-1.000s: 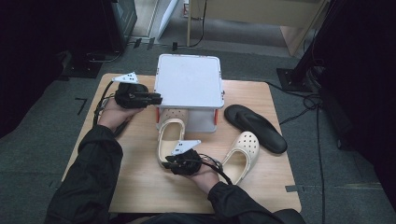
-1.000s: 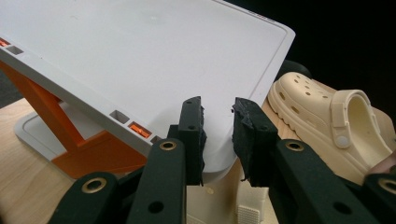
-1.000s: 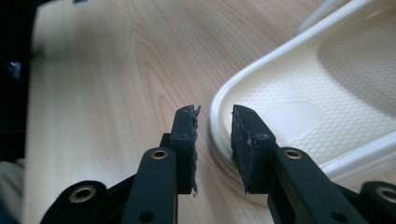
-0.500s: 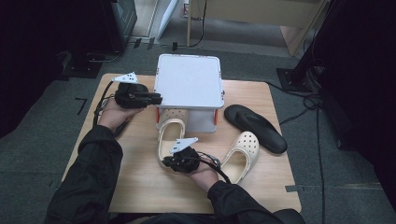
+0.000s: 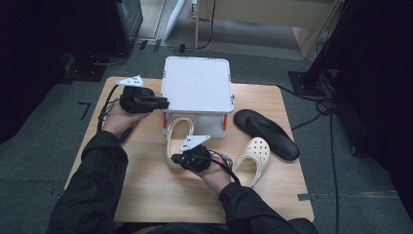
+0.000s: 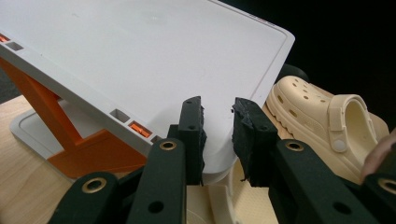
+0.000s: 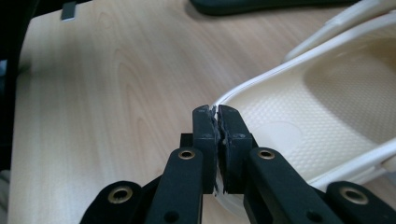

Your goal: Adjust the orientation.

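Two grips: right gripper (image 7: 217, 114) jaws just closed, pinching cream clog's (image 7: 327, 88) heel rim, in front of white box (image 5: 196, 91). Left gripper (image 6: 217, 109) clamps box lid (image 6: 140, 56) edge.

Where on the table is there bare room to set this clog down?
Bare wood lies along the near edge of the table, between the sleeves, and at the near left corner. It is crowded around the white box, the second clog and the black slipper.

Bare table (image 5: 146, 190) near front-left, white box (image 5: 196, 90) blocking centre, black sandal (image 5: 265, 132) at right
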